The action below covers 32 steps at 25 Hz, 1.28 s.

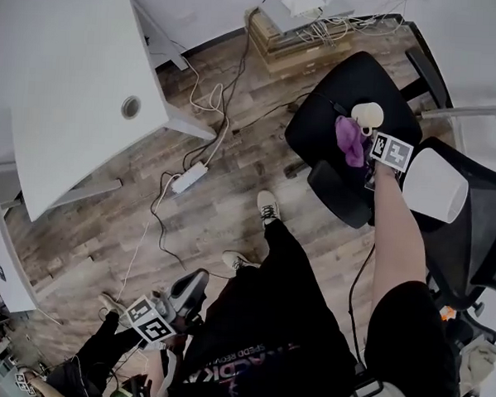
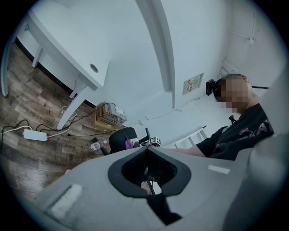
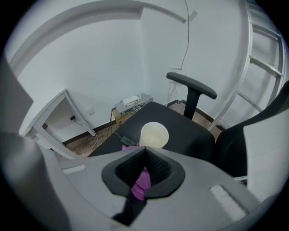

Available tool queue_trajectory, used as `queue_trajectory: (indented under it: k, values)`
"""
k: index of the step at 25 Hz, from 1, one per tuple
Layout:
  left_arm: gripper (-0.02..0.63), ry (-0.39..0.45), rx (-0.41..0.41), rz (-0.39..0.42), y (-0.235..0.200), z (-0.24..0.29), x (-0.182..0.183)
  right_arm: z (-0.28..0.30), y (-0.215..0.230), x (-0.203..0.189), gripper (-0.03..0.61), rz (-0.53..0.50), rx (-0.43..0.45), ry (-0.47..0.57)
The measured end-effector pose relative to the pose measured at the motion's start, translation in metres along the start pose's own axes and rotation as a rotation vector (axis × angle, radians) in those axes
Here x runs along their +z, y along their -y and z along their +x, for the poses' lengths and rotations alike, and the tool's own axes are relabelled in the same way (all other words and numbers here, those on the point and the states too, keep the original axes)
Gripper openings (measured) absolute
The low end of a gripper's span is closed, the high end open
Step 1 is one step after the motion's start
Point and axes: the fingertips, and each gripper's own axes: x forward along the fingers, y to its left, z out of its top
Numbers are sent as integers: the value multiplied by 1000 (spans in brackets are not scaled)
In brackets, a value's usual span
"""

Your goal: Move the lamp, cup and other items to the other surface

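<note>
The cream, round paper cup (image 1: 367,117) stands upright on the padded black seat of an office chair (image 1: 332,90), in the upper right of the head view. Touching its near side lies a crumpled purple cloth (image 1: 349,141), with a small black flat object just beside it.

The right gripper (image 3: 145,149) hangs right over that cloth, pointing steeply down at the seat, with its jaws pressed together. In the right gripper view the purple cloth shows through the opening behind the closed tips. I cannot tell whether a fold is caught between them.

The left gripper (image 2: 146,149) sits low at the bottom left of the head view, beside the person's leg and well apart from the chair. Its jaws are also pressed together, with nothing between them.

Farther out, a white desk (image 1: 71,85) fills the upper left. A white power strip (image 1: 189,178) lies with loose cables on the wooden plank floor (image 1: 234,143).
</note>
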Motion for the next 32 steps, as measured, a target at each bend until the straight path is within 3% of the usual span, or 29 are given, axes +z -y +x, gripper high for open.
queue_trajectory:
  k: [4,7,13,16,20,25,29,32]
  values:
    - [2,58,-29,24,3,-31,-3,-45,-19,17,3,-58,13,79]
    - [2,129,-70,57,6,-46,0,-77,-47,43,3,-94,75,159]
    - [2,166,-128,82,25,-95,-1,-164,-127,39,3,-149,242,250]
    - [2,188,-142,107,31,-118,-1,-202,-192,23,3,-174,398,271]
    - [2,254,-135,137,34,-147,0,-251,-302,-26,3,-280,661,232]
    - [2,318,-120,139,37,-182,-5,-342,-426,-135,3,-442,1007,111]
    - [2,358,-115,131,36,-204,-10,-429,-493,-214,3,-469,1271,29]
    - [2,385,-120,128,35,-216,-11,-479,-518,-251,3,-470,1392,-4]
